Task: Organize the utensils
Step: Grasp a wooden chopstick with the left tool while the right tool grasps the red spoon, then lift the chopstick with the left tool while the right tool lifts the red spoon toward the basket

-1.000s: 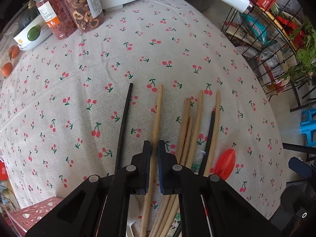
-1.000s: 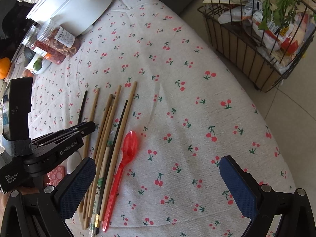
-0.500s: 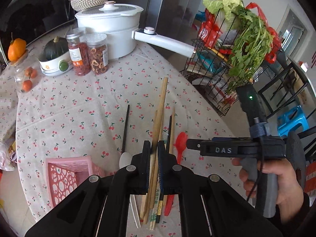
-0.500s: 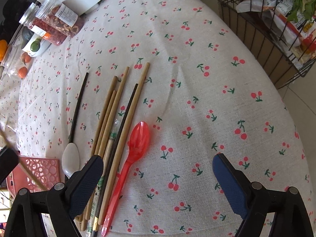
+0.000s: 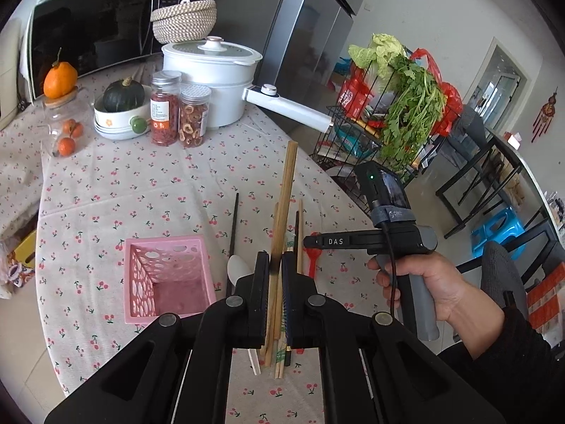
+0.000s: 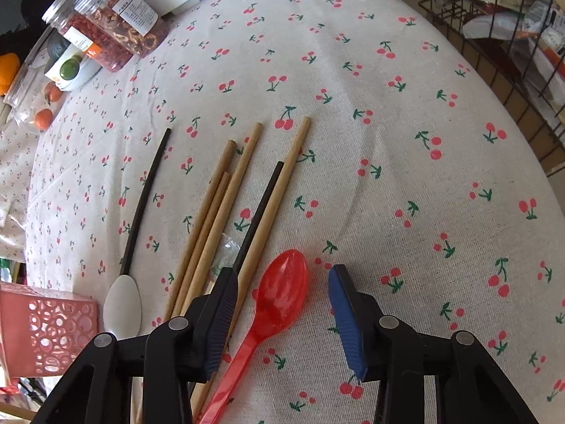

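Your left tool (image 5: 274, 275) is clamped on a wooden chopstick (image 5: 284, 208), lifted beside the pink basket (image 5: 166, 275); drop it in. Your right tool (image 6: 282, 304), jaws just closing but not yet gripping, straddles the red spoon (image 6: 279, 296) on the surface (image 6: 388, 123)

bare cloth (image 6: 406, 183) right of red spoon (image 6: 279, 300); chopsticks (image 6: 226, 208) crowd left

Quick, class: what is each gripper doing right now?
Left gripper: shut on a wooden chopstick.
Right gripper: open, jaws just been closing, astride the red spoon, not gripping it.
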The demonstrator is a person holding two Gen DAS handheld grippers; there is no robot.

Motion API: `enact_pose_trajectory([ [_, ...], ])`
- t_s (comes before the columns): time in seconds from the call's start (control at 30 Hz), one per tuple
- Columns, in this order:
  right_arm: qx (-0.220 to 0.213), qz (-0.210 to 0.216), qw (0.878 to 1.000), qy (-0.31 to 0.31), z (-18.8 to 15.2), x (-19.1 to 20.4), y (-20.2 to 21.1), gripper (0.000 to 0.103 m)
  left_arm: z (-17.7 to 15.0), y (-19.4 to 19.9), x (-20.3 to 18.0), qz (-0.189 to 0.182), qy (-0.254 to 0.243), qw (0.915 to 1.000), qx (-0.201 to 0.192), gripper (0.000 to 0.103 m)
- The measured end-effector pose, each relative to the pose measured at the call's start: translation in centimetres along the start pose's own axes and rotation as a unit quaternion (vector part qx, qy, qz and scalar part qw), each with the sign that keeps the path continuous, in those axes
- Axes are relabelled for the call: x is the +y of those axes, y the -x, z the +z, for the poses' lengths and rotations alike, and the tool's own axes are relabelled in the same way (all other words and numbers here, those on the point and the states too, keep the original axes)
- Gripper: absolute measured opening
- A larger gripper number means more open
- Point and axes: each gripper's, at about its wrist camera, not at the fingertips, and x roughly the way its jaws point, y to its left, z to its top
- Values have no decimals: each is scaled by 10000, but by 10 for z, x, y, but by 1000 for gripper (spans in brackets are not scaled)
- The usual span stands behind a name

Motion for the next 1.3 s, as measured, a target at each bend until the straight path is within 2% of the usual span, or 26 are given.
enact_pose_trajectory([
  [0.03, -15, -211, 9997, 151, -1, 4, -1, 36, 0, -1, 2, -28, 39, 10000, 19, 6],
  [0.1, -54, -581, 9974, 419, -3, 8, -1, 17, -1, -1, 6, -37, 100, 9999, 31, 6],
  [0.27, -153, -367, 9980, 494, -7, 7, 3, 3, -3, 4, 12, -3, 229, 9997, -77, 5],
  [0.43, -494, -208, 9961, 706, -15, 13, 26, 0, -3, 19, 14, -27, 239, 9995, -219, 3],
  [0.63, -596, -117, 9960, 649, -27, 10, 45, 0, -4, 21, 21, -44, 338, 9994, -46, 3],
  [0.7, -686, -42, 9961, 558, -29, 8, 55, 0, -1, 18, 25, 2, 436, 9990, 60, 7],
  [0.73, -745, 21, 9958, 529, -30, 8, 60, 0, 2, 14, 26, 33, 483, 9987, 154, 11],
  [0.77, -788, 67, 9956, 504, -31, 8, 65, 0, 7, 10, 27, 49, 554, 9981, 252, 23],
  [0.8, -806, 110, 9956, 468, -32, 8, 69, 0, 13, 5, 28, 80, 660, 9972, 332, 45],
  [0.87, -809, 241, 9957, 389, -31, 8, 73, 0, 25, -5, 30, 175, 935, 9945, 439, 70],
  [0.9, -797, 276, 9958, 354, -31, 8, 74, 0, 32, -12, 31, 236, 1034, 9931, 502, 72],
  [0.97, -769, 327, 9960, 325, -28, 8, 72, 0, 48, -33, 30, 482, 1182, 9887, 784, 72],
  [1.07, -681, 374, 9967, 234, -25, 5, 68, 1, 73, -77, 35, 469, 1390, 9782, 1468, 72],
  [1.13, -626, 438, 9970, 116, -22, 0, 66, 1, 90, -107, 49, 591, 1628, 9662, 1910, 72],
  [1.2, -586, 512, 9970, 42, -20, -4, 64, 1, 100, -134, 66, 939, 1861, 9532, 2190, 69],
  [1.23, -574, 553, 9968, 32, -18, -5, 63, 1, 102, -148, 74, 1084, 1953, 9466, 2326, 67],
  [1.3, -558, 617, 9965, 48, -15, -5, 63, 1, 102, -173, 88, 1253, 2111, 9344, 2583, 55],
])
